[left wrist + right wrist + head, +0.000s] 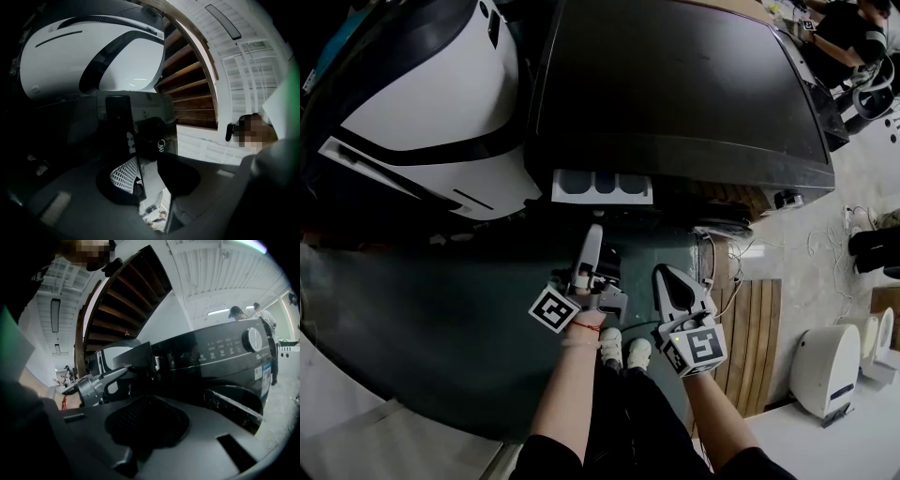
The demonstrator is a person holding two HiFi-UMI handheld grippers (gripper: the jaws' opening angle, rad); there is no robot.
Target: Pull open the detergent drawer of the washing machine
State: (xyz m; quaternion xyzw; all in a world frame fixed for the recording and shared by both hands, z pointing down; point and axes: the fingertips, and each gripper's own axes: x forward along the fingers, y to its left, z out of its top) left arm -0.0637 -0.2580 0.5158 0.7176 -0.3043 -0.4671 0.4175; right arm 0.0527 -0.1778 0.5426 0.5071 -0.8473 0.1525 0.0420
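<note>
Detergent drawer (pixel 602 187) stands out from the washing machine (pixel 675 84) front, compartments exposed. Left gripper (pixel 594 236) is near it, not touching, jaws well apart with nothing between. Right gripper (pixel 666 279) has its jaws together, empty. Recommendation: make any further pull straight along the runners, without twisting. Drawer handle and remaining travel not discernible; front in shadow.
</note>
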